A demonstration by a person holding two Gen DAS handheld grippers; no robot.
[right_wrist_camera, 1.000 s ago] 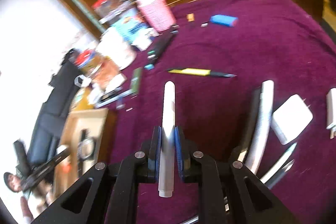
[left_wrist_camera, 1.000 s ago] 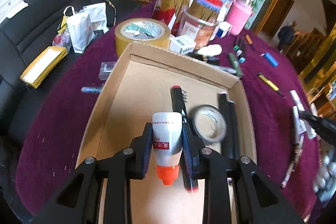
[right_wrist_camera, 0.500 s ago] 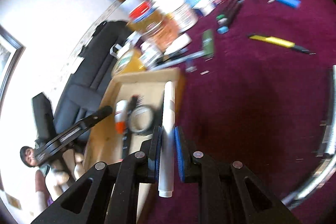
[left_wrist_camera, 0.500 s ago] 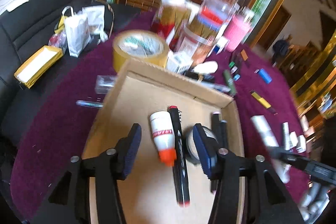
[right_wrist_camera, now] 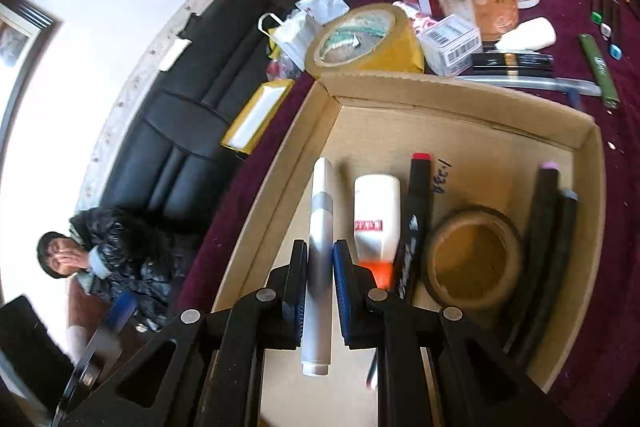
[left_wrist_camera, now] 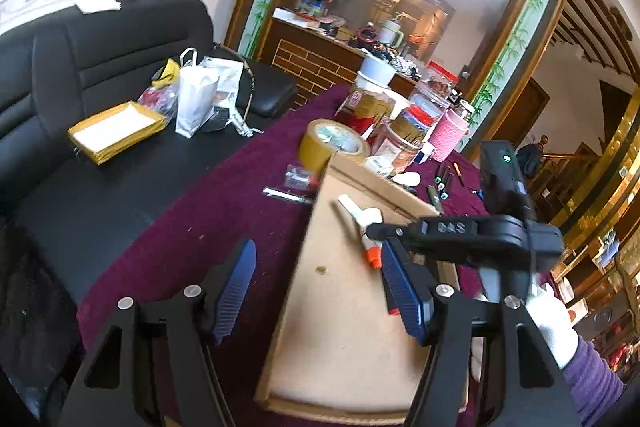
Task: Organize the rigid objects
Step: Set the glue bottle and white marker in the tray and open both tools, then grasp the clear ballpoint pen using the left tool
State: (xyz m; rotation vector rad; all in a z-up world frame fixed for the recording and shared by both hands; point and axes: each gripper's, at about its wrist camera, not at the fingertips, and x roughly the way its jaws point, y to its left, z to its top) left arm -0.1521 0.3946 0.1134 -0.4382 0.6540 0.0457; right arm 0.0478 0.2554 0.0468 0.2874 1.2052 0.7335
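The left gripper (left_wrist_camera: 320,287) hangs wide apart, holding nothing, at the cardboard box's (right_wrist_camera: 480,95) left wall. Inside, the right gripper (right_wrist_camera: 320,279) clamps a white marker (right_wrist_camera: 320,227), perhaps just above the floor, beside the glue bottle (right_wrist_camera: 376,215).

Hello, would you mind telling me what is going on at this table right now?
A person is sorting small items into a cardboard box on a purple-clothed table. The right gripper holds a white and silver pen over the box, beside a glue bottle, a black marker and a tape roll already inside. The left gripper is open and holds nothing, at the box's left edge.
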